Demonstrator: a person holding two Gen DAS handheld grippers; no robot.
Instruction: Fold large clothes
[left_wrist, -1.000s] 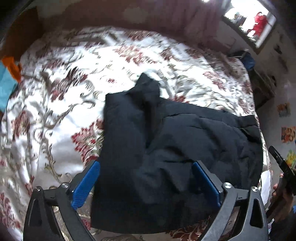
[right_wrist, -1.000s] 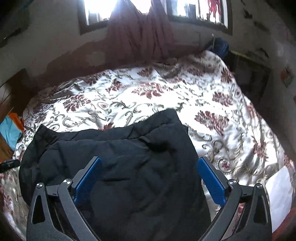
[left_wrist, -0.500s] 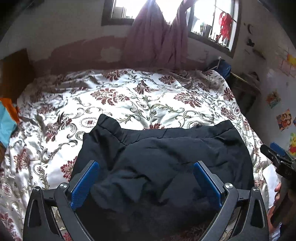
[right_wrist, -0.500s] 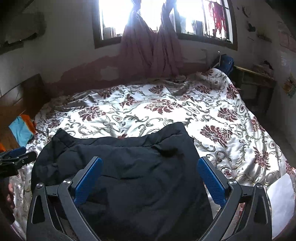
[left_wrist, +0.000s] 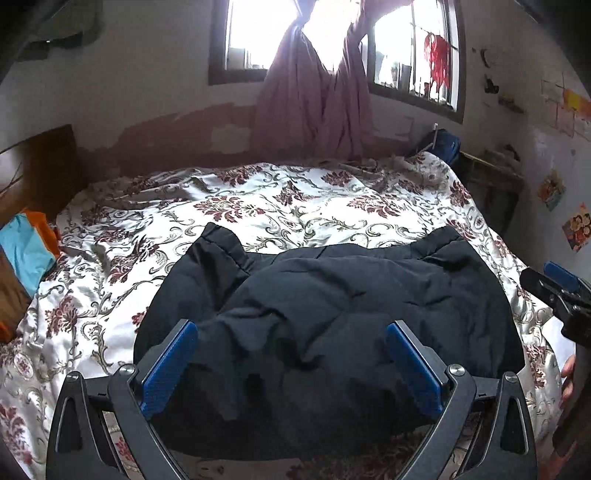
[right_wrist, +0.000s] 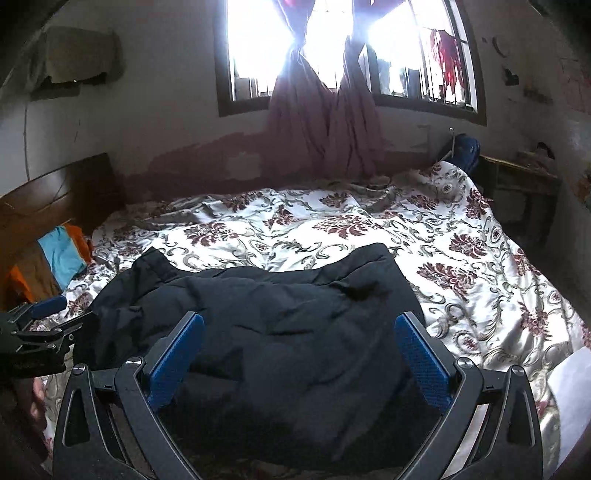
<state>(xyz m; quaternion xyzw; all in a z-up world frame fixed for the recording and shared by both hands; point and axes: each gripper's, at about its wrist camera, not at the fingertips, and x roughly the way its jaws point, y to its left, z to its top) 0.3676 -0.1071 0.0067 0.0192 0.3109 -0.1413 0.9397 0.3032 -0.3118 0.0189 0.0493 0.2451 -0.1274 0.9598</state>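
Note:
A black padded garment (left_wrist: 332, 306) lies folded and rumpled on the near part of the flowered bedspread (left_wrist: 280, 203). It also shows in the right wrist view (right_wrist: 280, 314). My left gripper (left_wrist: 291, 328) is open and empty, raised above the garment's near edge. My right gripper (right_wrist: 301, 321) is open and empty too, held above the same garment. The right gripper shows at the right edge of the left wrist view (left_wrist: 557, 288). The left gripper shows at the left edge of the right wrist view (right_wrist: 40, 321).
Blue and orange clothes (left_wrist: 29, 247) lie at the bed's left by a wooden headboard (right_wrist: 62, 188). Purple curtains (left_wrist: 314, 103) hang at the window behind the bed. A dark bag (right_wrist: 465, 147) and a low table (right_wrist: 517, 177) stand at the far right.
Both grippers have tilted up and drawn back from the garment, so the wall and window have come into view. The garment lies as it did half a second ago.

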